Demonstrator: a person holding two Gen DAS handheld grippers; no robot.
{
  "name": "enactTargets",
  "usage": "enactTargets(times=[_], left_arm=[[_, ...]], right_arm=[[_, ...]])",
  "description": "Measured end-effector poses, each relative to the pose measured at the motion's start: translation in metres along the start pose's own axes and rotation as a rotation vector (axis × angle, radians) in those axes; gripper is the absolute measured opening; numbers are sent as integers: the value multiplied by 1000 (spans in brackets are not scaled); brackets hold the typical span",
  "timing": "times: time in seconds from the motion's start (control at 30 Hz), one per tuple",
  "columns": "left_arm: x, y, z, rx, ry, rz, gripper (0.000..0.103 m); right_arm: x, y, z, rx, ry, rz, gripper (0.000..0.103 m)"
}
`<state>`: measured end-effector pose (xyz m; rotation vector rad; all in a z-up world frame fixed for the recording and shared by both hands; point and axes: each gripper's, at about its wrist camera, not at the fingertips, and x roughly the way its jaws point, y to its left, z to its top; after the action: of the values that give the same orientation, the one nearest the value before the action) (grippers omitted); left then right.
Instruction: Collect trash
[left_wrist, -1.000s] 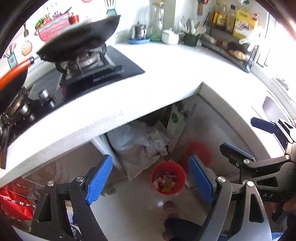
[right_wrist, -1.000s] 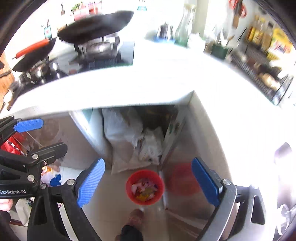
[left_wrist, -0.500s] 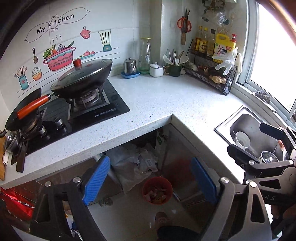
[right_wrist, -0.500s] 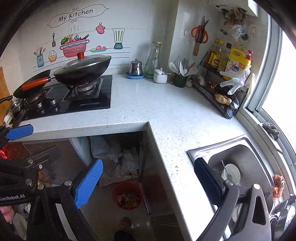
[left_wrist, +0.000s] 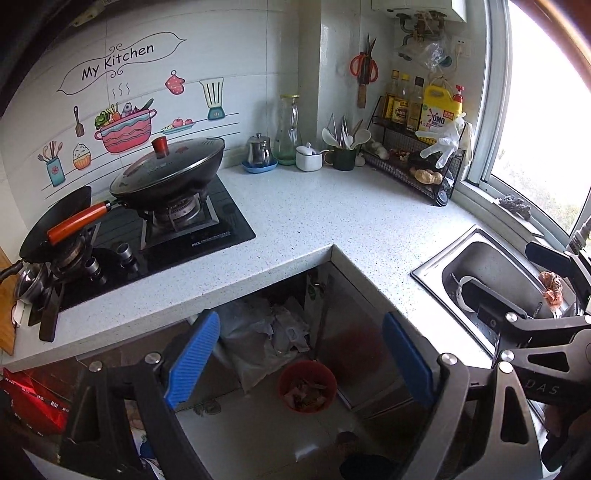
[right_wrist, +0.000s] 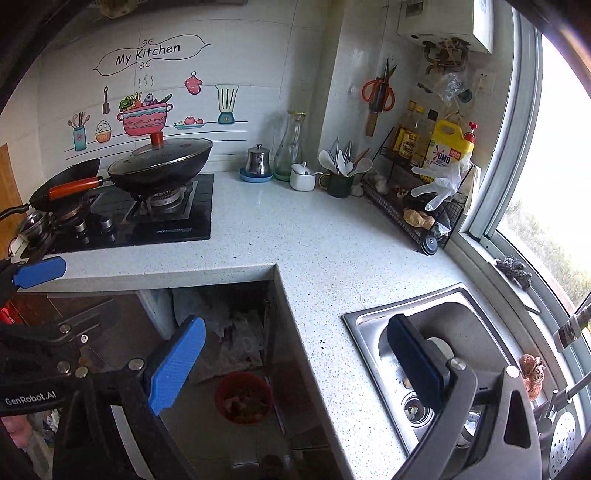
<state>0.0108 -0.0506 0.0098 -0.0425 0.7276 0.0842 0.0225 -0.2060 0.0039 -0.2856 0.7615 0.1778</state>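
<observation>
A red trash bin (left_wrist: 307, 386) with scraps in it stands on the floor below the countertop corner; it also shows in the right wrist view (right_wrist: 243, 397). My left gripper (left_wrist: 301, 360) is open and empty, held high above the bin. My right gripper (right_wrist: 295, 363) is open and empty, over the counter edge beside the sink (right_wrist: 373, 317). The right gripper's frame shows at the right of the left wrist view (left_wrist: 535, 332). No loose trash shows on the countertop (left_wrist: 332, 218).
A stove with a lidded wok (left_wrist: 168, 173) and a pan stands at the left. Jars, a utensil cup (left_wrist: 343, 155) and a wire rack with bottles (left_wrist: 417, 162) line the back. White bags (left_wrist: 266, 332) lie under the counter. A window is at the right.
Both grippers have risen and tilted up from close above the bin. The view now takes in the whole countertop, wall and sink. Both stay open.
</observation>
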Motion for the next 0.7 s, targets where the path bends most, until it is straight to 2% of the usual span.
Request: enactTargets(times=[0.1, 0.3, 0.7], left_arm=[[2, 0, 0, -5, 1, -7, 88], [6, 0, -4, 9, 9, 27, 88], [9, 10, -5, -60, 52, -11, 88]], right_arm=[[-1, 1, 0, -4, 2, -10, 99], [-1, 3, -2, 16, 11, -1, 99], [-3, 8, -3, 7, 28, 13, 99]])
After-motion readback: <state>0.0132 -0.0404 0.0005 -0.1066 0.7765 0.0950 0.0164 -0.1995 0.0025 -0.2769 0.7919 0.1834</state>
